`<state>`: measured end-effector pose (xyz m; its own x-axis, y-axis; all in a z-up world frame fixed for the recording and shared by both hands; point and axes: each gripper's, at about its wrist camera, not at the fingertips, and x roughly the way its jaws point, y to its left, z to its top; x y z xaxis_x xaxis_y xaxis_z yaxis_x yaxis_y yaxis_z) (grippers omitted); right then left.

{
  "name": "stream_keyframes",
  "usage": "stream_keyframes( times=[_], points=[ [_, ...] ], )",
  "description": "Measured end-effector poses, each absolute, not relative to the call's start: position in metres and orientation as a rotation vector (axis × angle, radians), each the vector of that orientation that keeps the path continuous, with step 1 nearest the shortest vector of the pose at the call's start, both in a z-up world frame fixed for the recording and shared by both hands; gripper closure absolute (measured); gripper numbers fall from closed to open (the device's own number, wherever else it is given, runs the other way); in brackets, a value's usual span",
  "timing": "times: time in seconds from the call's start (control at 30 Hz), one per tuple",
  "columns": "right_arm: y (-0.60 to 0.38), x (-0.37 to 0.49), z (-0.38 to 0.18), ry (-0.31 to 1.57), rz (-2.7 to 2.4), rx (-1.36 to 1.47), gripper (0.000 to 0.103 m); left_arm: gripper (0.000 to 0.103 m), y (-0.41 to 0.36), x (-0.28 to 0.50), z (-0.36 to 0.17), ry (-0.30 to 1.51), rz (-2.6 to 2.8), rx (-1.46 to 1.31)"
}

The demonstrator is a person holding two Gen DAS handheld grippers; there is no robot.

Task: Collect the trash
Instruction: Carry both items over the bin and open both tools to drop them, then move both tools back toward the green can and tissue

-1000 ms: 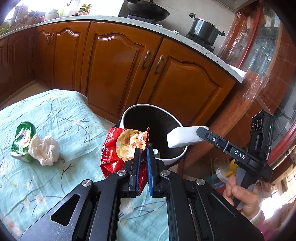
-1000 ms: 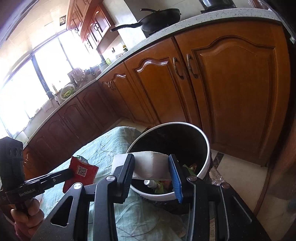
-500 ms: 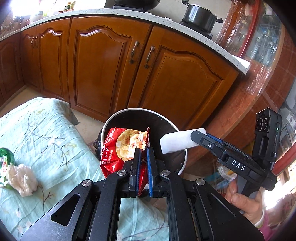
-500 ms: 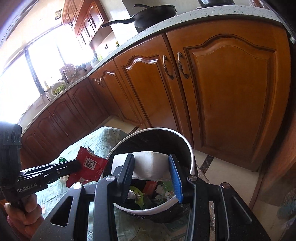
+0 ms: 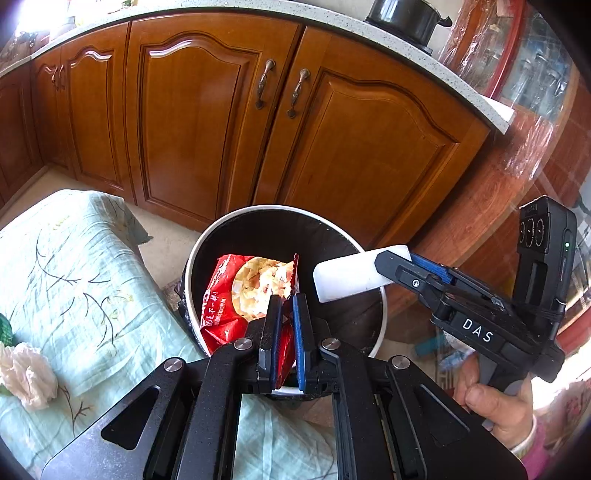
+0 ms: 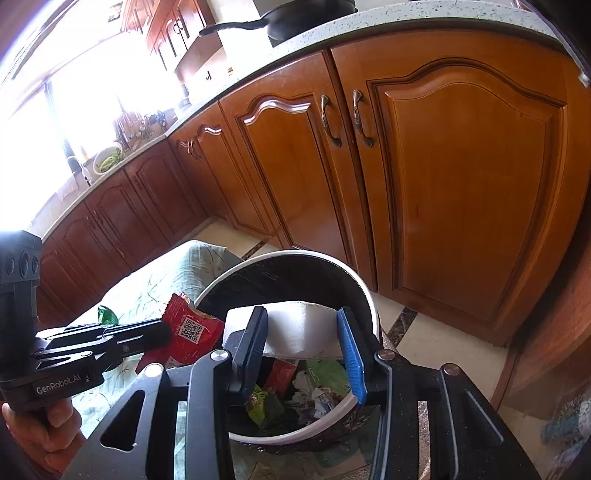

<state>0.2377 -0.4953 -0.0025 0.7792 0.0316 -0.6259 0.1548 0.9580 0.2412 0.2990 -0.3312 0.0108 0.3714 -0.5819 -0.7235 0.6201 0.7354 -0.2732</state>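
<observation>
My left gripper [image 5: 285, 325] is shut on a red snack bag [image 5: 240, 291] and holds it over the open trash bin [image 5: 258, 214]; the bag also shows in the right wrist view [image 6: 184, 332]. My right gripper [image 6: 303, 332] is shut on a white block [image 6: 299, 328] and holds it over the same bin [image 6: 364, 295], which holds several wrappers. The block also shows in the left wrist view [image 5: 347, 273], at the bin's right side. A crumpled white tissue [image 5: 26, 373] and a green wrapper [image 5: 5, 328] lie on the table at the left.
The table wears a pale green cloth [image 5: 81, 288] and stands right beside the bin. Wooden kitchen cabinets [image 5: 207, 110] stand just behind the bin. A pot [image 5: 406, 14] sits on the counter above them.
Both grippers have moved forward with their loads. The red bag and the white block now hang more fully over the bin opening. The tissue and green wrapper have slid to the left edge of view.
</observation>
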Motion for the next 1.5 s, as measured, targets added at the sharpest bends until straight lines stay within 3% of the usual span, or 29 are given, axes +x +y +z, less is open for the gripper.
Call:
stream_keyframes(
  times=[0.23,0.37,0.6,0.77,1.5],
  points=[
    [-0.500,0.252,-0.010,0.718,-0.067,0.280,0.058,0.097,-0.342,0.305,0.003,0.931,-0.765,0.064],
    [-0.509,0.253,-0.013,0.714,-0.063,0.325,0.042,0.085,-0.341,0.308,0.001,0.938,-0.758,0.050],
    [-0.513,0.239,-0.012,0.675,-0.049,0.387,0.032,0.077,-0.325,0.303,0.002,0.922,-0.749,0.030],
    [-0.500,0.222,-0.008,0.624,-0.027,0.426,0.012,0.065,-0.300,0.294,0.002,0.910,-0.723,-0.016],
    [-0.376,0.195,-0.015,0.650,0.210,0.396,0.005,0.060,-0.110,0.245,-0.020,0.923,-0.458,-0.257]
  ],
)
